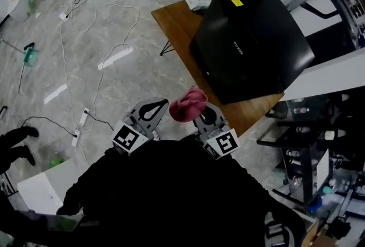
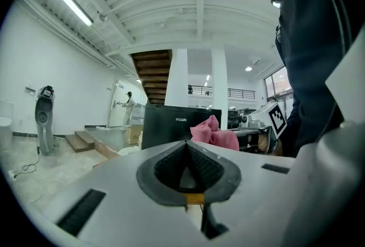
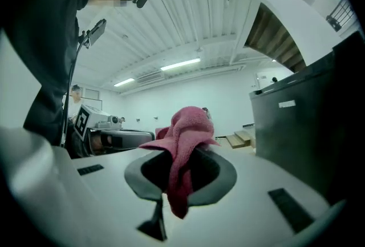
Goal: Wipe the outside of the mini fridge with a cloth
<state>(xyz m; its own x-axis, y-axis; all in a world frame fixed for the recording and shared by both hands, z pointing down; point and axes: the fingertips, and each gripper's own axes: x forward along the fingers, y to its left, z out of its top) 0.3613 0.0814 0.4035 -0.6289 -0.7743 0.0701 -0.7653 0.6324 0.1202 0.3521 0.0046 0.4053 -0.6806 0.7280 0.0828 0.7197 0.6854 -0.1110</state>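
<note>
My right gripper (image 1: 203,117) clamps the cloth (image 1: 188,104); left gripper (image 1: 149,110) closed, empty. Fridge (image 1: 251,46), at the table's (image 1: 171,20) near edge, not yet touched; wiping apparently all outstanding.

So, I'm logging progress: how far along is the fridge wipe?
Done: the pink cloth is clamped in the right tool. In hand: that tool hangs short of the black mini fridge, cloth not touching it; the left tool is shut, empty. Left: seemingly all the wiping.
</note>
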